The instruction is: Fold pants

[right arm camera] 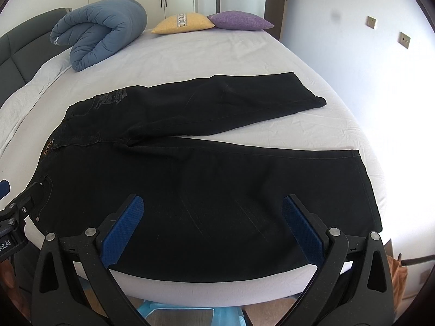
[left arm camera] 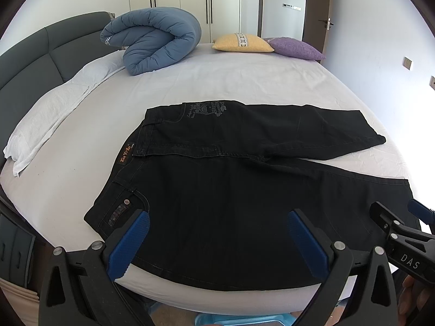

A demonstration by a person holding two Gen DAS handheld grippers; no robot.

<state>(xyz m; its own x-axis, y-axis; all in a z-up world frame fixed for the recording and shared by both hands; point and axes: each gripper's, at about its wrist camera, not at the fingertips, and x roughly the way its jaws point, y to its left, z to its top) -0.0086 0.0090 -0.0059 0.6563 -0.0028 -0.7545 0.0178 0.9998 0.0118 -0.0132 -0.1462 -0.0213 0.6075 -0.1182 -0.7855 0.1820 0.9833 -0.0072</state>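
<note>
Black pants lie flat on the white bed sheet, waistband to the left, both legs spread apart to the right; they also show in the right wrist view. My left gripper is open and empty, hovering over the near leg close to the waist and pocket. My right gripper is open and empty over the near leg, nearer its hem. The right gripper also shows at the right edge of the left wrist view.
A rolled blue duvet, a yellow pillow and a purple pillow lie at the far side of the bed. A white pillow lies by the grey headboard. A blue stool stands below the near bed edge.
</note>
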